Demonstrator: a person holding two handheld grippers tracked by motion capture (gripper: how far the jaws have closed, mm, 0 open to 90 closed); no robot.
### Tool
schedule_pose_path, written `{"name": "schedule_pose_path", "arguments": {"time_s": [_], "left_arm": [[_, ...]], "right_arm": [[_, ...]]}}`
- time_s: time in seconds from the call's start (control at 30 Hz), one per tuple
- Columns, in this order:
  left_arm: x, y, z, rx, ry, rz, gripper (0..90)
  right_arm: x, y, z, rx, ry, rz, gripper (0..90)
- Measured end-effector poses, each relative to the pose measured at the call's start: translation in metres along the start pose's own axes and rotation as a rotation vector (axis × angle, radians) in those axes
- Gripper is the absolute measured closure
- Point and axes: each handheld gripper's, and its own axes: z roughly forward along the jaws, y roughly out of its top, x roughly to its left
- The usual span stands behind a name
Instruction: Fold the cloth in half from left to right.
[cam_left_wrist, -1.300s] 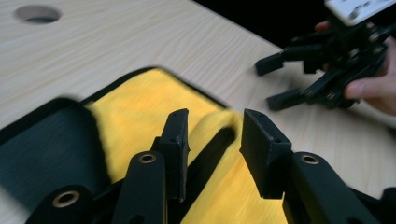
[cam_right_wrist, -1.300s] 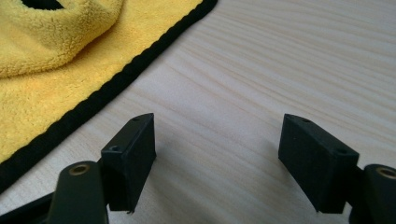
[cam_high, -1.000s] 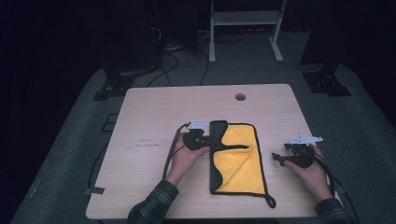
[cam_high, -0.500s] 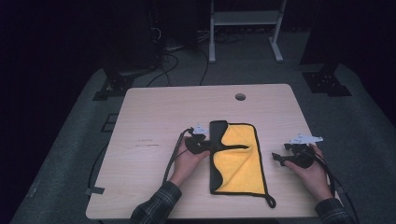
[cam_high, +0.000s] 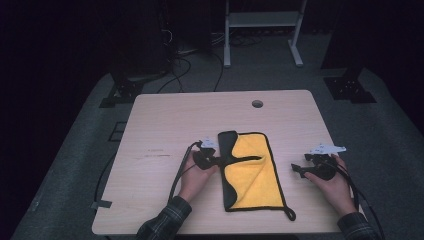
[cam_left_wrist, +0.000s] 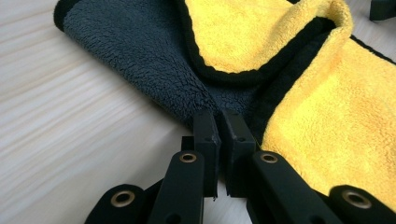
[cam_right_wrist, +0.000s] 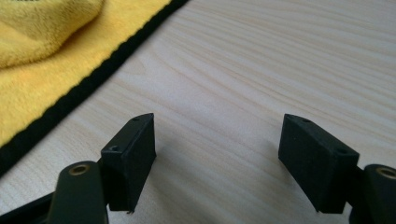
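Cloth (cam_high: 252, 175), yellow with dark grey back, flat at table (cam_high: 165, 120) centre, left edge folded over. Pinched at that fold by left gripper (cam_high: 214, 159), jaws pressed together, grip point buried in pile. Right gripper (cam_high: 300, 170) at 3 o'clock, jaws spread, just off cloth edge. Cloth's loop at 5 o'clock.

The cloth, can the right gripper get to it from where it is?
Probably yes. The right gripper is open, beside the cloth, with only bare table between them. The left gripper pinches the cloth's far side, out of its way.
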Motion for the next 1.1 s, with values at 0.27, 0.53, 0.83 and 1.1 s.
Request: {"name": "schedule_pose_path", "arguments": {"time_s": [0.27,0.53,0.83,1.1], "left_arm": [[0.031,-0.015,-0.027,0.005,0.052,-0.020,85.3],[0.044,-0.022,-0.043,-0.010,0.084,-0.038,69.2],[0.053,-0.036,-0.066,-0.041,0.138,-0.013,35.6],[0.048,-0.057,-0.085,0.006,0.166,0.014,24.2]], "right_arm": [[0.001,0.000,0.000,0.003,-0.004,-0.008,25.5],[0.001,0.000,0.001,0.013,-0.015,0.002,22.7],[-0.002,0.007,-0.006,-0.025,0.009,0.031,43.2],[0.005,0.022,-0.007,-0.064,0.065,0.014,48.0]]}}
